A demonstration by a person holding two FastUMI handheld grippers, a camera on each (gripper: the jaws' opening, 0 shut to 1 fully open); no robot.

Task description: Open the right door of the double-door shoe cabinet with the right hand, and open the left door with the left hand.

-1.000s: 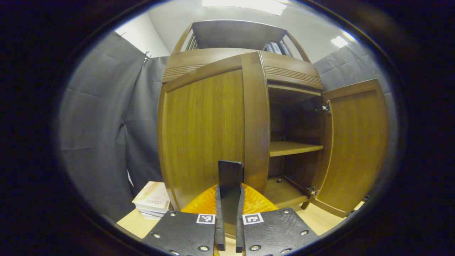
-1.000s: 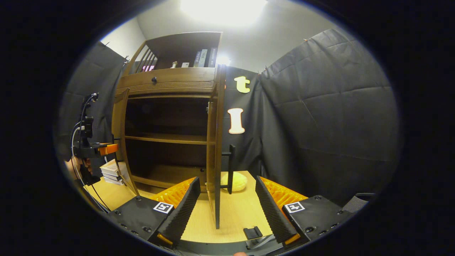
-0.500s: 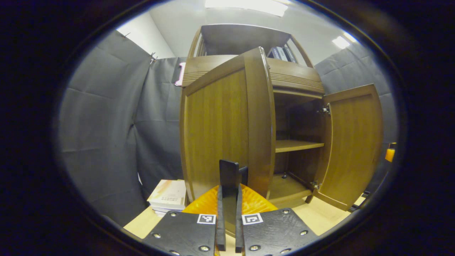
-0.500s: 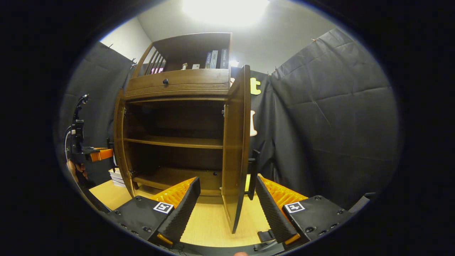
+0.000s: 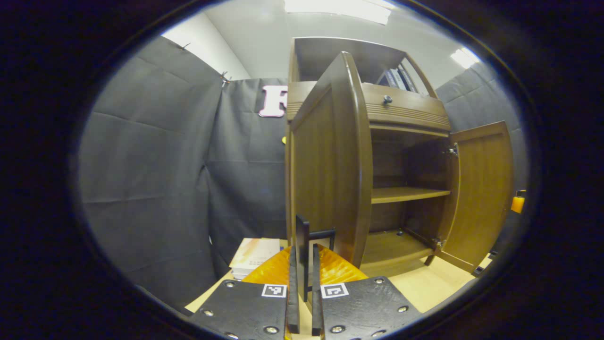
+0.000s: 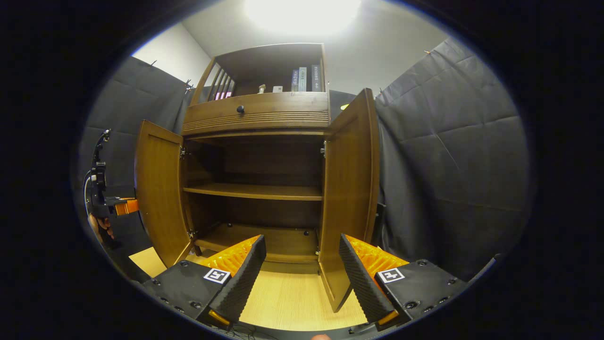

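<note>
The wooden shoe cabinet (image 6: 257, 115) stands with both doors swung out. In the left gripper view, the left door (image 5: 325, 160) is edge-on right ahead, and my left gripper (image 5: 303, 249) is shut on its black bar handle (image 5: 302, 231). The right door (image 5: 481, 189) hangs wide open at the far right. In the right gripper view, my right gripper (image 6: 302, 278) is open and holds nothing. It sits in front of the cabinet, with the right door (image 6: 351, 189) just beyond its right finger (image 6: 363, 278). The left door (image 6: 158, 193) stands open at the left, with the left gripper (image 6: 115, 206) and a hand (image 6: 101, 229) beside it.
Inside the cabinet, the shelf (image 6: 255, 191) and the cabinet floor are bare. A drawer with a dark knob (image 6: 240, 109) runs above the doors, and books (image 6: 304, 78) stand on the top shelf. Books (image 5: 255, 255) are stacked on the light wooden table (image 6: 292, 297) left of the cabinet.
The left door has swung further open with my left gripper on its handle. The right door's inner face now shows wide open, and its handle has gone from between my right fingers.
</note>
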